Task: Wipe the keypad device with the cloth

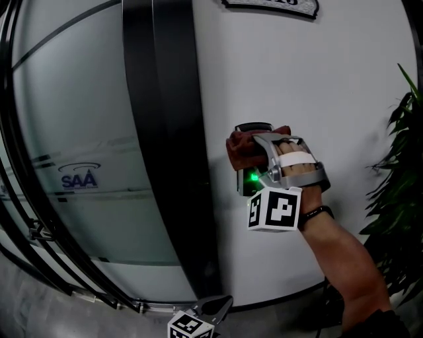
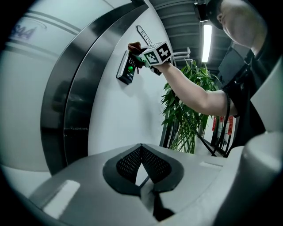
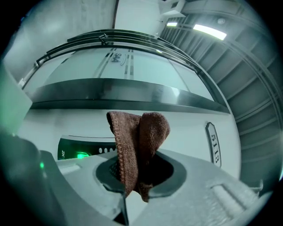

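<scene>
Head view: shows the keypad device [image 1: 251, 186] fixed on a white wall [image 1: 317, 79], with a green light [image 1: 253, 177] lit on its lower part. Finds the right claw [image 1: 256, 150] raised against it, held by a hand [image 1: 296, 166], with the marker cube [image 1: 274, 209] just below the wrist. Puts the brown cloth [image 1: 238, 150] over the upper part of the device, touching it, bunched at the tip of the claw. Shows also a dark vertical band [image 1: 165, 132] left of the device, a glass panel [image 1: 73, 132] with a blue logo further left, a plant [image 1: 400, 191] at the right edge, and a number plate [image 1: 271, 5] cut off by the top edge. Catches the left claw [image 1: 221, 305] low at the bottom edge, well apart from the device. Left gripper view: looks along jaws pressed together at the tips, with nothing between them; sees the device far off on the wall, with the right claw and the cloth against it, and the plant behind the person's arm [image 2: 190, 90]. Right gripper view: shows the jaws pinching the cloth, standing up from between them in two folds; places the device just behind and to the left, green light visible, and the number plate on the wall to the right.
</scene>
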